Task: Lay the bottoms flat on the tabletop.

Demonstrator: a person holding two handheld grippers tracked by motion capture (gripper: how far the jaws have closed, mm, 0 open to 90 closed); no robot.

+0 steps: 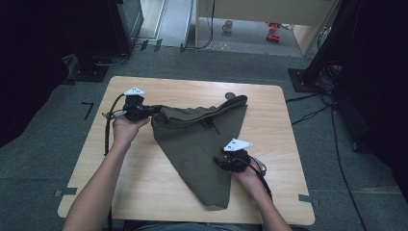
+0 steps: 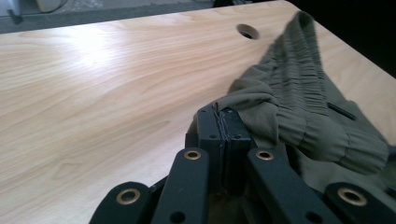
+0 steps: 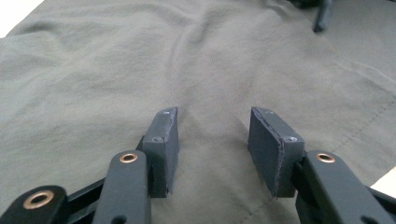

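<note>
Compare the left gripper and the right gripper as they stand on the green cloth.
The left gripper is shut on the green cloth at its gathered band; the right gripper is open, jaws apart over flat fabric. Left sits at the cloth's far corner, right at its near edge. Both have black jaws.

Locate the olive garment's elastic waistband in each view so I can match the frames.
High view: the waistband runs from the left gripper up-right toward the table hole.
Left gripper view: it fills the right side; shut jaws pinch its near end.
Right gripper view: I can't make it out; plain fabric lies under open jaws.
Shared landmark: the olive cloth itself.
</note>
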